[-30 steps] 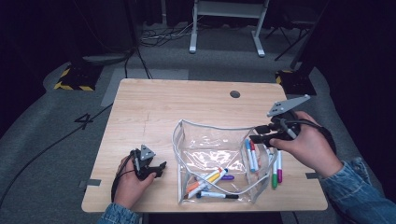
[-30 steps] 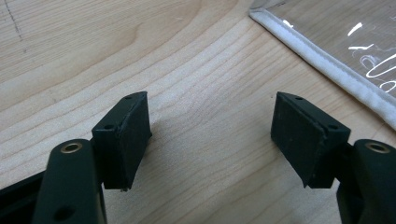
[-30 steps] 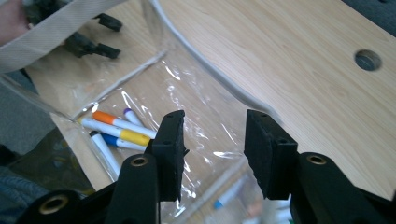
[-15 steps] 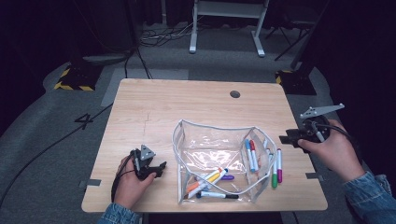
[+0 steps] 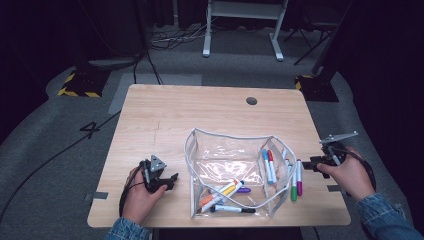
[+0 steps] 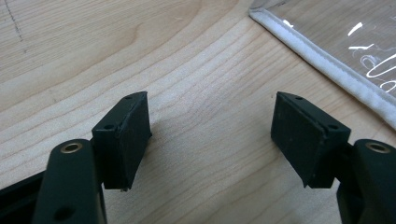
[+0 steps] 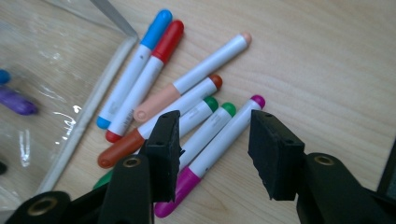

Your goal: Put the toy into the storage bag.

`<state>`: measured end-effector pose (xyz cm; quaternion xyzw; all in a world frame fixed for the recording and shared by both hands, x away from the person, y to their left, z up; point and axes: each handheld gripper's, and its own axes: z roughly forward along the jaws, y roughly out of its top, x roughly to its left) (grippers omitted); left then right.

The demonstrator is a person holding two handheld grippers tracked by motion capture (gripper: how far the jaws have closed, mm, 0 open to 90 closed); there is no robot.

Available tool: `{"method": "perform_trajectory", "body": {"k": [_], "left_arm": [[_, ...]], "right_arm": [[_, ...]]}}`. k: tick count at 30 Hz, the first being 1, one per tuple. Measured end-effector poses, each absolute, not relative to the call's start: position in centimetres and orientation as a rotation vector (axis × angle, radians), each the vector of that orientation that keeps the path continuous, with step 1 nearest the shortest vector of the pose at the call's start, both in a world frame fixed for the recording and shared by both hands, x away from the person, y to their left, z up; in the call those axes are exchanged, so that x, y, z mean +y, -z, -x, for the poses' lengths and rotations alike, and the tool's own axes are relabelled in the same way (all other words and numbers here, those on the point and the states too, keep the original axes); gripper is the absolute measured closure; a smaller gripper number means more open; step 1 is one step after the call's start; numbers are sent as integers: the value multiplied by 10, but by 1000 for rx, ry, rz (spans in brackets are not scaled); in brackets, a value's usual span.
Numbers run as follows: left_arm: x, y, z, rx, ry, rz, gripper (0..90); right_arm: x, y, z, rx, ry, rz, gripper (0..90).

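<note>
Markers by the clear bag

Markers lie in a small pile on the pale wooden bench (image 5: 210, 115), just beside the clear plastic bag with the white edge (image 5: 220, 150). The right gripper (image 7: 212, 144) hangs low over this pile. Its jaws are spread and have just been opening. Nothing is pinched in them. Right between the jaws, and under them, lie the white marker with the purple cap (image 7: 219, 140) and the white marker with the green cap (image 7: 208, 128). A little past the left jaw sit the brown-capped marker (image 7: 154, 126) and the peach-coloured marker (image 7: 196, 74). Farther off on that side, the blue-capped marker (image 7: 133, 70) and the red-capped marker (image 7: 147, 77) lie side by side, touching the bag's white edge.

More markers lie inside the bag, seen from the high view.

The left gripper (image 6: 212, 135) rests low over bare bench in the person's left hand (image 5: 137, 195). Its jaws are spread wide with only wood between them. The bag's white edge runs past the far side of the right-hand jaw, apart from it.
</note>
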<state>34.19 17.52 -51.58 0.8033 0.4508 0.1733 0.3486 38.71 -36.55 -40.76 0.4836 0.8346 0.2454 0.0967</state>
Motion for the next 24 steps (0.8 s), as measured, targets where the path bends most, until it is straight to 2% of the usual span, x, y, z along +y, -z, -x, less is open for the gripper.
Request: {"method": "perform_trajectory", "body": {"k": [7,15,21,24], "left_arm": [[175,516,-342,1170,-449,-2080,289],[175,516,-342,1170,-449,-2081,289],[175,516,-342,1168,-449,-2082,289],[175,516,-342,1170,-449,-2081,289]], "right_arm": [[-364,445,-387,2496,-666,-1467,527],[-366,469,-391,2492,-601,-1529,546],[-373,472,-392,2449,-465,-1600,765],[-377,472,-393,2414,-461,-1635,769]]}}
